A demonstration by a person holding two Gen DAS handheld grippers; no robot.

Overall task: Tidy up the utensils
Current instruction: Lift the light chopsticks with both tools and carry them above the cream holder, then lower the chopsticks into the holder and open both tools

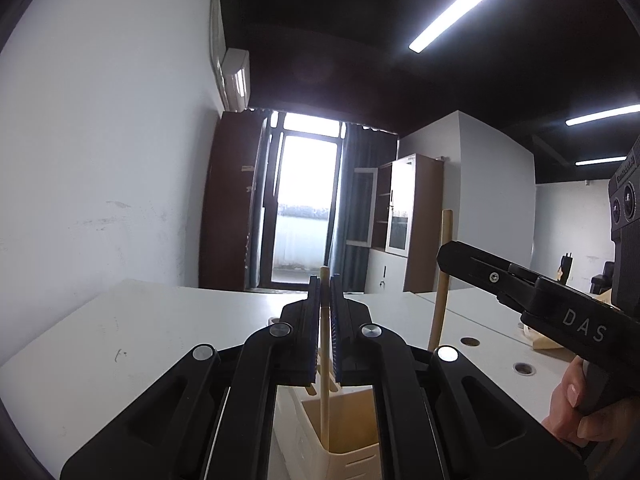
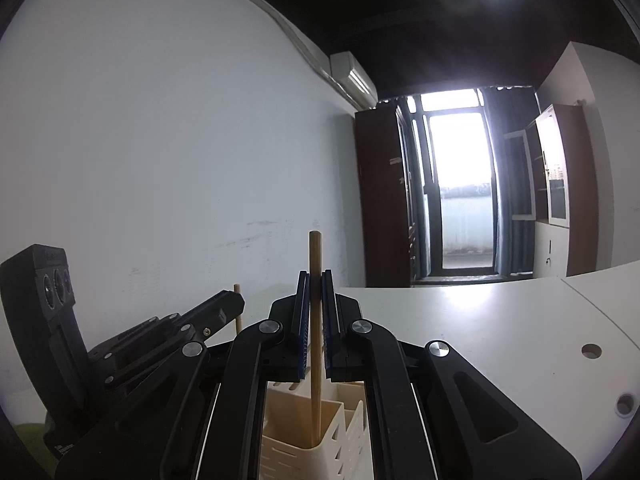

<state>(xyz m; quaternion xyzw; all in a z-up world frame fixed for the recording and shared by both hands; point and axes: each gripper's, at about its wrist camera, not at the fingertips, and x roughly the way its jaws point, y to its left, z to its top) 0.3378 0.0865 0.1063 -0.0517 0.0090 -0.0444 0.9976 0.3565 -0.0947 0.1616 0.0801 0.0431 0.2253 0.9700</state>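
— While both grippers hung over the caddy point(image 2: 320, 436), what did each grasp?
— Left gripper point(image 1: 325, 280) pinched a thin stick point(image 1: 325, 360); right gripper point(image 2: 315, 276) pinched a thicker stick point(image 2: 315, 320).
— Where were the sticks?
— Upright, lower ends down inside caddy compartments on the table point(image 2: 480, 320).

Matte black claw point(image 1: 325, 308) arms, silver pivot screws, blue ribbed pads point(image 1: 335, 344), white "DAS" lettering, bare-skinned hand point(image 1: 576, 408).

Dim room; blown-out glare from the balcony door point(image 1: 306, 196); ceiling strip lights point(image 1: 464, 6) flare; fisheye edges bend, vignetted.
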